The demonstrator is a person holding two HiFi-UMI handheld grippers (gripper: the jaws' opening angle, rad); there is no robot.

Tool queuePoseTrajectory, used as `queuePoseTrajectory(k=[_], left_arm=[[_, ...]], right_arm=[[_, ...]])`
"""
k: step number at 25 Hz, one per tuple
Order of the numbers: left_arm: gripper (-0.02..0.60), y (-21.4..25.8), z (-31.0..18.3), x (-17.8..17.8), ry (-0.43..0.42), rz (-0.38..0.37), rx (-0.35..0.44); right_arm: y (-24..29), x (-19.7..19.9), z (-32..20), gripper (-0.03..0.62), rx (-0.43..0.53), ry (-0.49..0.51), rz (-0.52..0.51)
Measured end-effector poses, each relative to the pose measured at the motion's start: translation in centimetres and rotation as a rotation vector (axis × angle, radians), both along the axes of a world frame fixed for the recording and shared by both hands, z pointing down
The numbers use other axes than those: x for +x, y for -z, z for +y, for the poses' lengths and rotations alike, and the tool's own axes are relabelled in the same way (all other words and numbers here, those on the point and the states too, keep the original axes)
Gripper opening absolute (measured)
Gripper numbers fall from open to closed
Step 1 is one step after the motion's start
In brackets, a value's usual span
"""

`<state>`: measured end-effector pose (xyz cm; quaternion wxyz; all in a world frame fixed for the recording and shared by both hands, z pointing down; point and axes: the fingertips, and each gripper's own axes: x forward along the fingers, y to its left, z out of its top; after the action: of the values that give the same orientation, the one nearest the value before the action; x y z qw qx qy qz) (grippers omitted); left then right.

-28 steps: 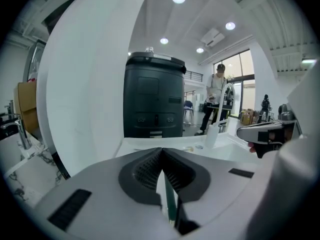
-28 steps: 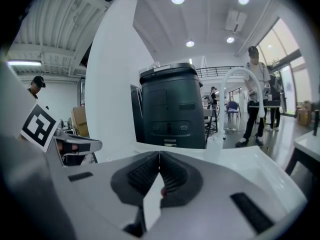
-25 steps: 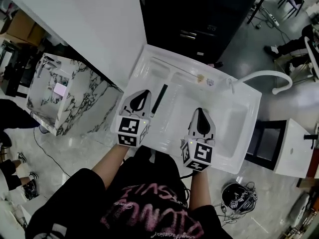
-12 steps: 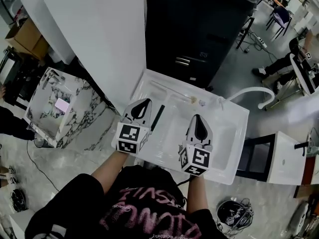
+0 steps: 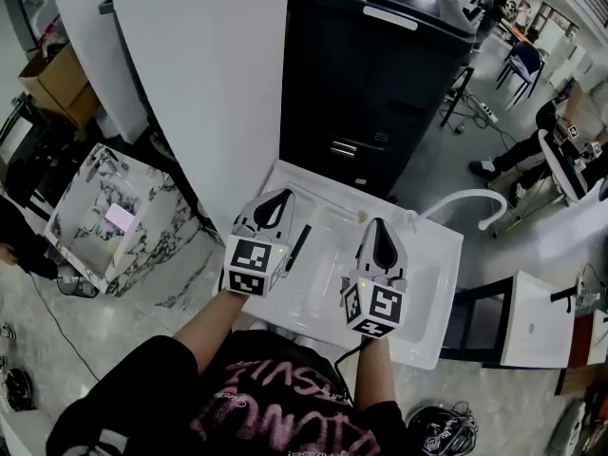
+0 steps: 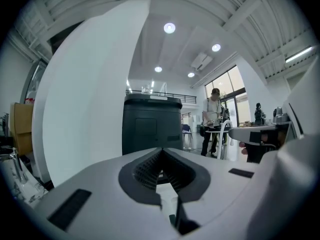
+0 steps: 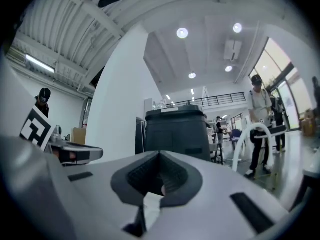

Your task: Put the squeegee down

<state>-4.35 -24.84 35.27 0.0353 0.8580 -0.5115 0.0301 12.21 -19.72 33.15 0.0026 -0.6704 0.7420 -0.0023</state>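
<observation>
The squeegee (image 5: 297,247), a thin black strip, lies on the white sink unit (image 5: 432,255), in the gap between my two grippers and close to the left one. My left gripper (image 5: 276,198) is held above the unit's left end, pointing level, its jaws shut with nothing in them. My right gripper (image 5: 380,226) hovers over the basin, also shut and empty. In the left gripper view the closed left gripper (image 6: 161,152) faces a black cabinet (image 6: 151,129). The right gripper view shows its closed right gripper (image 7: 159,156) facing the same black cabinet (image 7: 177,134).
A white curved faucet (image 5: 467,201) rises at the sink's far right. The tall black cabinet (image 5: 380,84) stands right behind the sink, a white pillar (image 5: 204,74) to its left. A marble-patterned box (image 5: 109,218) sits on the floor at left. People and chairs are farther back.
Both grippers have risen together away from the sink unit, still shut. The squeegee stays lying on the sink. The view has lifted, showing more of the cabinet.
</observation>
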Motion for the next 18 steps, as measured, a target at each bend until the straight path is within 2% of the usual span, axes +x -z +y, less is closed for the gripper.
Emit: queuePoseTrajectory(k=[8,18], left_arm=[[0.011,1.9,-0.8,0.8,-0.033,0.016,0.015],[0.011,2.3,-1.2,0.4,-0.026,0.028,0.029]], right_arm=[[1.5,0.0,-0.8,0.021,0.023,-0.017,0.034],[1.4,0.3,-0.8,0.021,0.018,-0.042,0.036]])
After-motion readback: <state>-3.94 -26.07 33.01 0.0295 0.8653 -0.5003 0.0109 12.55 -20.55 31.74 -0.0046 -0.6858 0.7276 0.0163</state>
